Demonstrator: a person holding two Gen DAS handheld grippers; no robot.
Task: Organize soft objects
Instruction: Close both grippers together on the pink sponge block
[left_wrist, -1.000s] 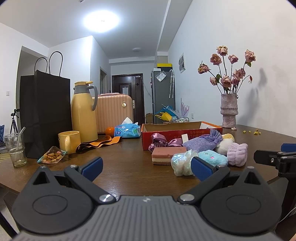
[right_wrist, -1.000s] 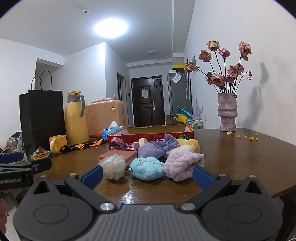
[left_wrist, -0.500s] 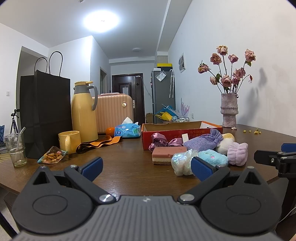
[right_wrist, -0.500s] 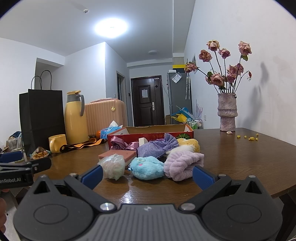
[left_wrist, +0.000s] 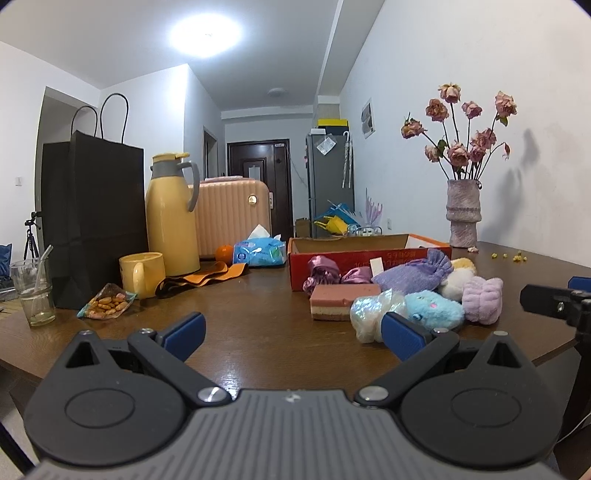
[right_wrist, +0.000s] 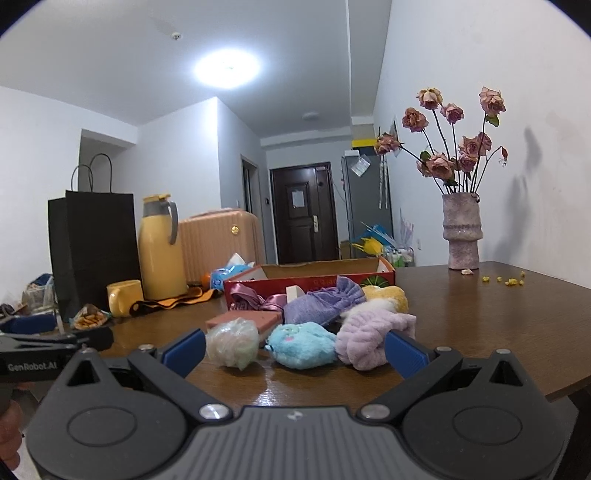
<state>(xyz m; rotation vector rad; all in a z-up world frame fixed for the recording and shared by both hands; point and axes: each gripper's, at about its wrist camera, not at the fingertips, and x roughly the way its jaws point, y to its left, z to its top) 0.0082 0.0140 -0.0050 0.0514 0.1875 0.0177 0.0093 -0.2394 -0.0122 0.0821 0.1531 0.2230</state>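
Two hand-held grippers are in view, the left hand-held gripper (left_wrist: 291, 332) and the right hand-held gripper (right_wrist: 295, 349). Ahead of them lie one red box (right_wrist: 314, 282), one blue plush (right_wrist: 301, 349), one lilac scrunchie (right_wrist: 369, 341), one mesh puff (right_wrist: 232, 345), one layered sponge (left_wrist: 341, 301), one purple pouch (right_wrist: 321, 304), one mug (left_wrist: 142, 275), one flask (left_wrist: 170, 218), one vase (right_wrist: 461, 234) and one black bag (left_wrist: 92, 218).

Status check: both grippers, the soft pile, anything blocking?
Left gripper open, empty. Right gripper open, empty, facing fluffy blue plush toy. Soft pile untouched before red cardboard box. Nothing in the way.
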